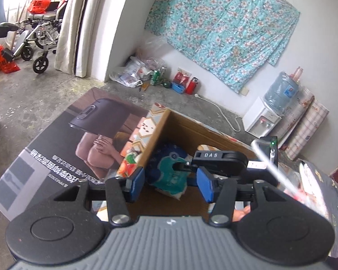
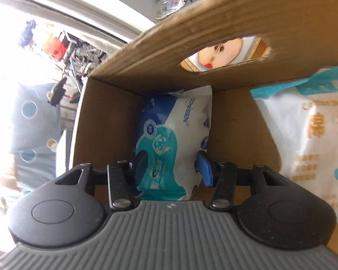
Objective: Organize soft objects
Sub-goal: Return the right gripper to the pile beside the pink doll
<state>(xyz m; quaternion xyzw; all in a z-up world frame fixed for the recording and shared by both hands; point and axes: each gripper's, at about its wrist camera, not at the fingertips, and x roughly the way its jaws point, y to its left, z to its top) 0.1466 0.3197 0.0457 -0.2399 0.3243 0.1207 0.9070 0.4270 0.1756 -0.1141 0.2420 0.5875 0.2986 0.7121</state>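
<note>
Brown corrugated cardboard forms an open box, the landmark here. Inside it, on the floor against the far wall, lies a teal, blue and white soft pack of wet wipes. The right gripper reaches down into the box, its blue pads on either side of the pack's near end; the left pad presses the wrapper, while the right pad sits just beside it, so a firm pinch cannot be told. A second white pack with orange lettering leans at the box's right side. The left gripper hovers over the box's near rim, jaws spread and empty. Beyond the box stands a water dispenser by the wall.
</note>
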